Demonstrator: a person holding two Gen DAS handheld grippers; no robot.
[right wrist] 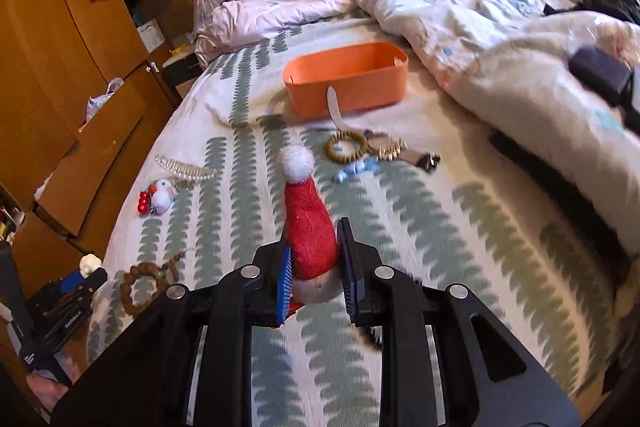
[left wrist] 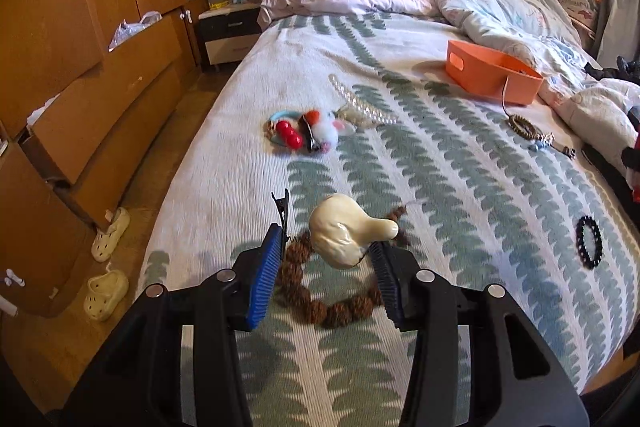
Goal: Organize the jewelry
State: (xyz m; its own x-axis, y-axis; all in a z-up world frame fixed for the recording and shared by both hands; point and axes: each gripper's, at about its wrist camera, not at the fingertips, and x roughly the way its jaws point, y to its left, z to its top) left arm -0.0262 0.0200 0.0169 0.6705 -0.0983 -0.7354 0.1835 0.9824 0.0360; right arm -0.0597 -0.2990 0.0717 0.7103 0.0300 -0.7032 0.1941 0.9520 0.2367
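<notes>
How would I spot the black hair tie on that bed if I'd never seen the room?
Start at the bed with the white cover patterned in green leaf stripes, then look away from the wooden wardrobe toward the opposite edge. The black hair tie lies there alone, a dark spiky ring, unlike the brown bead bracelet.

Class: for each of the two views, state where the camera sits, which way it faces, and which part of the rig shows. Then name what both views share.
Left wrist: sits on the left gripper, looking down along the bed toward the pillows; its fingers hold a cream hair clip above a brown bead bracelet.
Right wrist: sits on the right gripper, facing the same way; it grips a red felt hat, with the left gripper at lower left.
Shared: orange box, bead bracelet, patterned bedspread.
</notes>
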